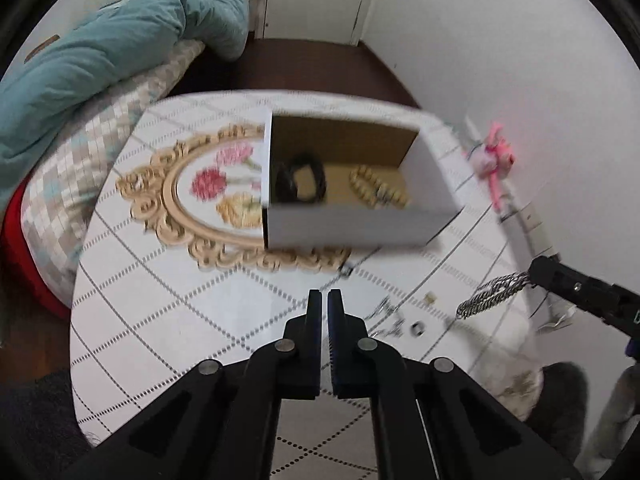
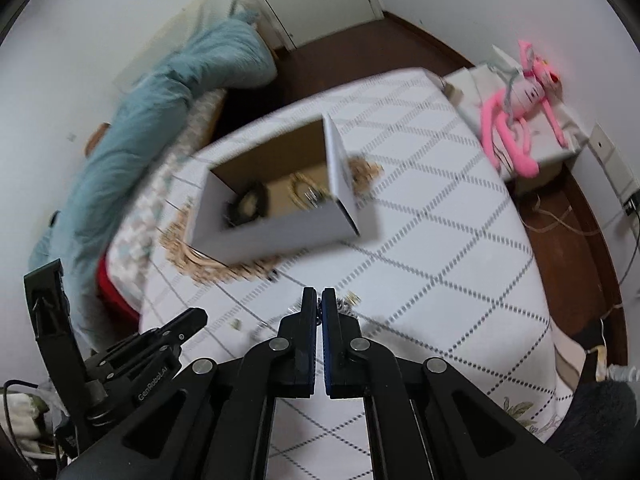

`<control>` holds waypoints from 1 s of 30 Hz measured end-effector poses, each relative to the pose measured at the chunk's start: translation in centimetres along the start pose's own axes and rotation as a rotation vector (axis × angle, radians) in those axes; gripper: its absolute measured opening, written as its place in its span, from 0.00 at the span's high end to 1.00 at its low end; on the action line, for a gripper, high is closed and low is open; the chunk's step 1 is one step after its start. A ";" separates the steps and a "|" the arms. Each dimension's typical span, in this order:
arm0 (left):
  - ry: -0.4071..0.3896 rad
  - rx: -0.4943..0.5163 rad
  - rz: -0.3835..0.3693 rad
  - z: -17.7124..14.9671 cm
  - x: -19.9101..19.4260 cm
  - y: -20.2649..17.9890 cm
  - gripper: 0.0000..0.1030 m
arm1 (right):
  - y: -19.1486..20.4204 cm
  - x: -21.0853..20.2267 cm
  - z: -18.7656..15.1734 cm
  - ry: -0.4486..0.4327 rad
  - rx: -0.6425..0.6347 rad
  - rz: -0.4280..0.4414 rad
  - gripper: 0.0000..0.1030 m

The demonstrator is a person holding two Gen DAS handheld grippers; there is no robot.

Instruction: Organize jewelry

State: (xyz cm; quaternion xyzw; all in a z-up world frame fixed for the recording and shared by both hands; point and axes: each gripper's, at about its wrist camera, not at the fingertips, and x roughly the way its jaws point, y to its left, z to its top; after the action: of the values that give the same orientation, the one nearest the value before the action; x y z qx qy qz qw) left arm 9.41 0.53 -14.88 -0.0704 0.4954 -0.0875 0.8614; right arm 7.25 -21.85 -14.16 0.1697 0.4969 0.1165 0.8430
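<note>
Your left gripper (image 1: 324,300) is clenched with nothing between its pads, hovering over the near part of the table (image 1: 168,320). Your right gripper (image 2: 319,300) is closed on a twisted silver chain (image 1: 492,294); in the left wrist view the chain hangs from its tips at the right edge of the table, and in its own view only a dark sliver shows between the fingers.

The white box (image 1: 352,224) sits open in the middle of the table, past both grippers, resting partly on the gold-framed flower print (image 1: 192,200) of the cloth. Inside it a black band (image 1: 300,178) lies on the left and a gold bead bracelet (image 1: 376,186) on the right. The box's near wall stands between your grippers and those pieces.

On the cloth between the left gripper and the chain lie a few loose small pieces: a ring (image 1: 418,329), a small gold item (image 1: 430,298) and some silver bits (image 1: 386,312), too blurred to name. Another small dark piece (image 1: 346,270) lies just by the box's near right corner.

Left of the table runs a bed with a teal duvet (image 1: 100,64) and a checked sheet (image 1: 80,168). Far right, a pink plush toy (image 2: 516,120) lies on a white stand (image 2: 560,152) against the wall. Both views are motion-blurred.
</note>
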 end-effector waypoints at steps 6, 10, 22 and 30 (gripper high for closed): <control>-0.045 0.001 -0.044 5.5 -1.9 0.4 0.99 | 2.9 -3.2 4.0 -0.074 -0.068 0.063 0.97; -0.050 0.001 -0.039 9.4 -1.0 0.6 0.99 | 5.0 -3.6 7.5 -0.114 -0.130 0.065 0.98; -0.009 -0.038 0.012 9.3 0.0 2.0 0.93 | 6.2 -0.3 9.9 -0.073 -0.176 0.057 0.98; 0.027 -0.011 0.100 1.8 1.2 1.6 0.48 | 4.2 -0.6 4.8 -0.024 -0.131 0.071 0.98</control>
State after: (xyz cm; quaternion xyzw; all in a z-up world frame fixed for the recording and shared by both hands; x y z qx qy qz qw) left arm 11.72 1.89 -15.30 -0.0490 0.5102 -0.0425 0.8576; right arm 11.06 -19.01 -9.86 0.1333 0.4716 0.1764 0.8536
